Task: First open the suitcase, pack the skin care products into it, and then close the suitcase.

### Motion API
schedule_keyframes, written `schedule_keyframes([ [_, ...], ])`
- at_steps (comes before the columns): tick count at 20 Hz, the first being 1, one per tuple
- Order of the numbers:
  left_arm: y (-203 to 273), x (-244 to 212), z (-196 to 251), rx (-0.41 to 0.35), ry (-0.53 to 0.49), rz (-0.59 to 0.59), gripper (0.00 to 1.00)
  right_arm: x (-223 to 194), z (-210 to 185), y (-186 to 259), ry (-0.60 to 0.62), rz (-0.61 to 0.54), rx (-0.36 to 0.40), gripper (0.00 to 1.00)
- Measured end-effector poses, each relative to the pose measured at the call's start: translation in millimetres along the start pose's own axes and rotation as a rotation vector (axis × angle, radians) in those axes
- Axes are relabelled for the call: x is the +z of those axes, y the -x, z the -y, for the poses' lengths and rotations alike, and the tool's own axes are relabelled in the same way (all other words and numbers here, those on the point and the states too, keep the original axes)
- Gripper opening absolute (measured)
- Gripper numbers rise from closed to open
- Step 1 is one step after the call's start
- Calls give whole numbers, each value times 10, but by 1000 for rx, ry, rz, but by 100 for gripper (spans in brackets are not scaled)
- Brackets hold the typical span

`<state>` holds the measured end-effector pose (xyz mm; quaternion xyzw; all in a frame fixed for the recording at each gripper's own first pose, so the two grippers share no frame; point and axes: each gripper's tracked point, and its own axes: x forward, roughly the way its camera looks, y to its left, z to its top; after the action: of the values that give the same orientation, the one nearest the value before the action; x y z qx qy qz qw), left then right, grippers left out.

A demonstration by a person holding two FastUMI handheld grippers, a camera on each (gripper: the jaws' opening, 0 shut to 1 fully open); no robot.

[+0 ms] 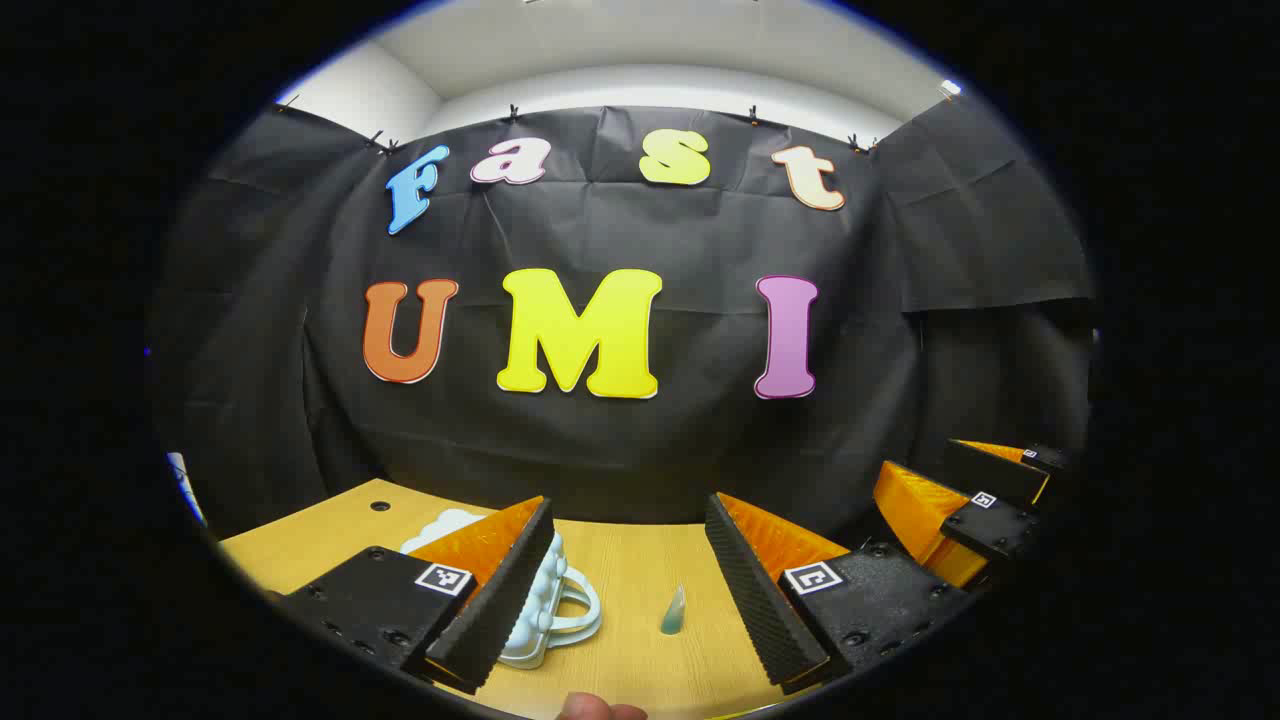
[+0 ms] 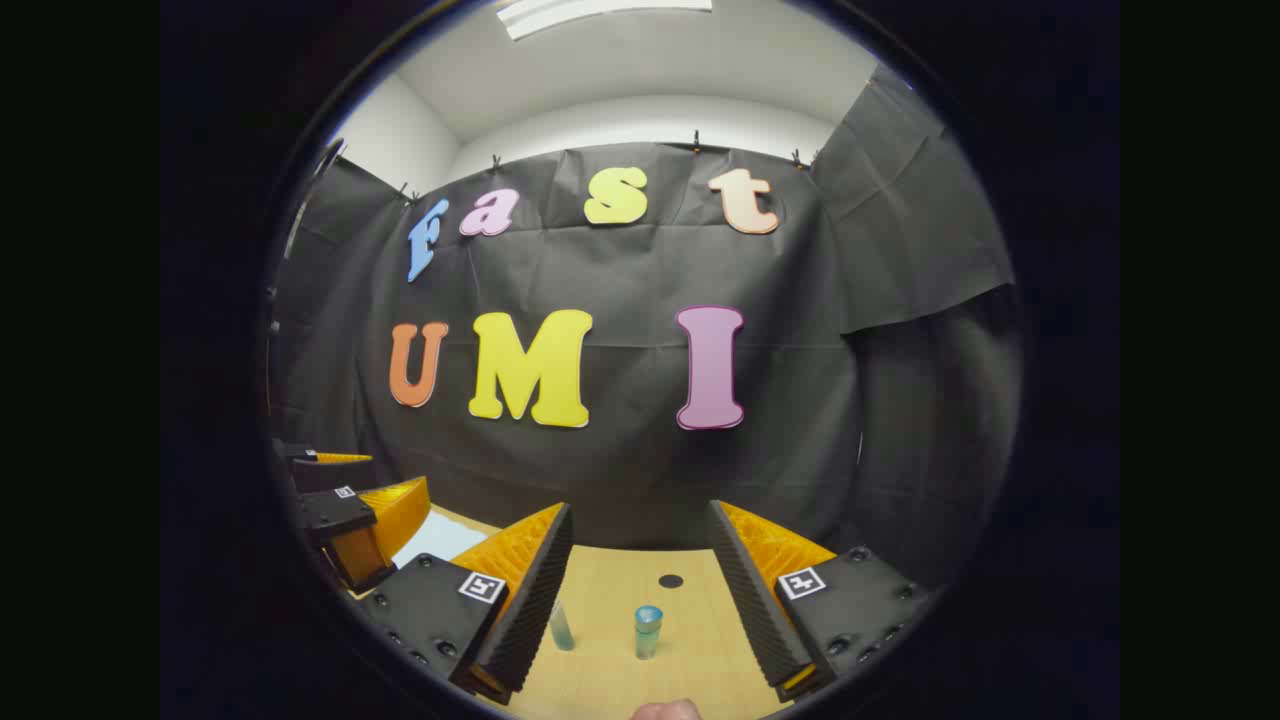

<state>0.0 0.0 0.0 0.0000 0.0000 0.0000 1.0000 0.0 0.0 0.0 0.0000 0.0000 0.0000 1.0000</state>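
Both claws are hanging apart and empty above the desk (image 1: 640,570): the left claw (image 1: 630,590) over the closed white suitcase (image 1: 545,610) near the desk's left edge, the right claw (image 2: 640,590) over two small skincare bottles (image 2: 648,630). The upright bottles are looking tippy, so a careless claw could be knocking them over.

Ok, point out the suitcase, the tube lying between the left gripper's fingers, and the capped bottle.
suitcase (image 1: 575,612): left gripper view, on its handle.
tube (image 1: 673,611): left gripper view, mid-body.
capped bottle (image 2: 648,631): right gripper view, just below its cap.
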Motion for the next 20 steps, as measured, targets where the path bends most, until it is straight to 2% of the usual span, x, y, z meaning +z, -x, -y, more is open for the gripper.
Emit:
schedule_keyframes([
  [5,-5,-12,-67,33,0,-8,97,15,-25,-42,-1,2,22,80],
  [20,-167,-139,-65,11,-24,-33,98,-92,29,-197,5,-24,10,80],
])
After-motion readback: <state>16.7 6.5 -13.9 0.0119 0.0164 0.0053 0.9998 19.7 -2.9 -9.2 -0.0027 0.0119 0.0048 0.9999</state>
